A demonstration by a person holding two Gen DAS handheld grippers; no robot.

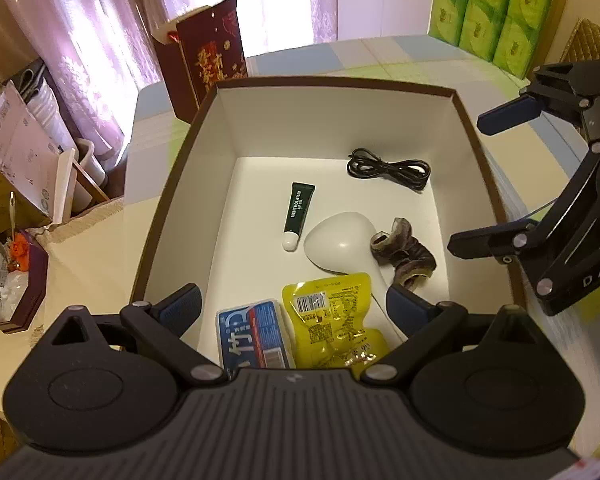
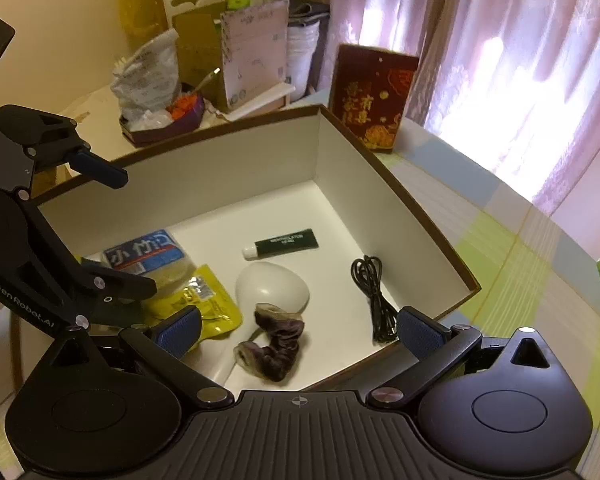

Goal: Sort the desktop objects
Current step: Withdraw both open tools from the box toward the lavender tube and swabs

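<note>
While both grippers are hovering over it with nothing in their fingers, the box [image 1: 466, 120] is already holding six things on its white floor. Taking the white spoon [image 1: 336, 244] near the middle of that floor as the landmark: it is looking hard, smooth and glossy, so it is likely slippery across the bowl and better taken by the handle, which is running toward the near wall and is partly hidden under the yellow pouch [image 1: 336, 320]. That pouch is lying flat just nearer than the spoon; it is looking like crinkly foil, light and limp, so pinching an edge seam seems the safest hold. Touching the pouch on its left, the blue packet [image 1: 252, 332] is appearing soft and squashy, easy to clamp across its width. Just beyond the spoon, the dark green tube [image 1: 298, 212] is lying with its white cap toward the spoon's bowl; it is small, light and probably round enough to roll, so a grip across the body is suiting it. Against the spoon's right side, the brown scrunchie [image 1: 404, 256] is looking soft and springy, forgiving anywhere. Farther off, toward the far right corner, the black cable [image 1: 388, 170] is lying coiled, limp and likely to unravel unless held at the bundle.

The left gripper [image 1: 294, 306] is spread wide above the pouch and packet; the right gripper [image 2: 300, 330] is likewise open, over the scrunchie.
</note>
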